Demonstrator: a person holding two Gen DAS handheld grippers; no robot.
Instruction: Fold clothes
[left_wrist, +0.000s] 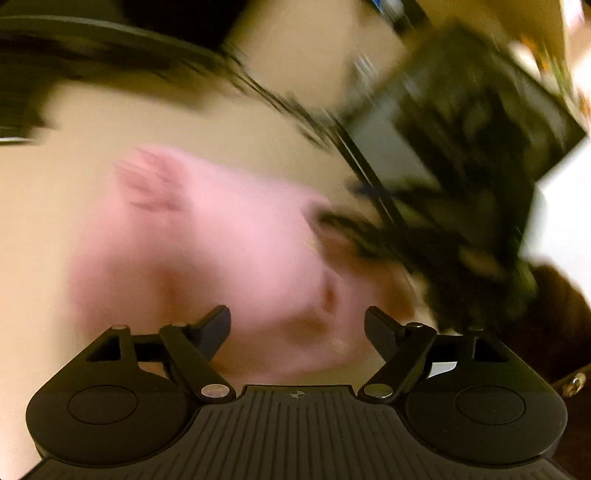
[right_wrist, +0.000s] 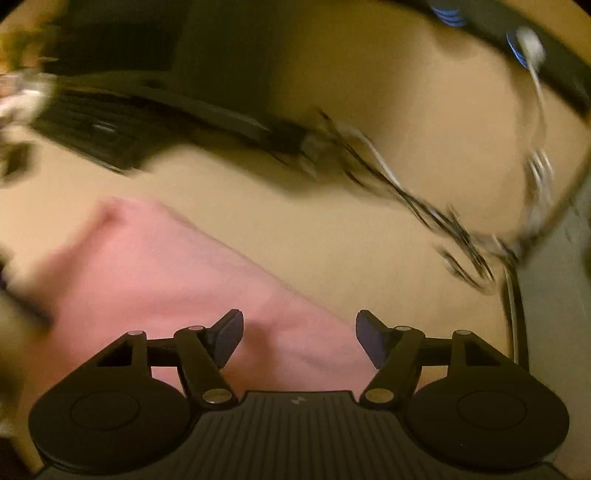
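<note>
Lying on the tan bench (right_wrist: 332, 229), the pink cloth (left_wrist: 221, 243) sits just ahead of both grippers, and both views are smeared with blur, so its fine detail cannot be read. In the left wrist view it shows as a rounded, bunched heap with soft humps and shaded hollows near its near edge. In the right wrist view the same cloth (right_wrist: 177, 280) looks flatter, with one long straight edge running from far left to near right.

The left gripper (left_wrist: 297, 328) has its fingers spread wide with nothing between them; the cloth lies beyond the tips. The right gripper (right_wrist: 299, 338) is likewise released, its fingers parted above the cloth and gripping none of it.

The cloth looks light, soft and limp. It would likely drape and sag from any hold, and slide easily over the smooth bench. A pinch in the middle would probably only bunch it further; the straight edge and its corners seem the better places to take hold, one for each gripper. Whether it is part folded or merely dropped in a heap cannot be told through the blur.

Dark cables (right_wrist: 424, 206) trail across the far right of the bench, clear of the cloth.
</note>
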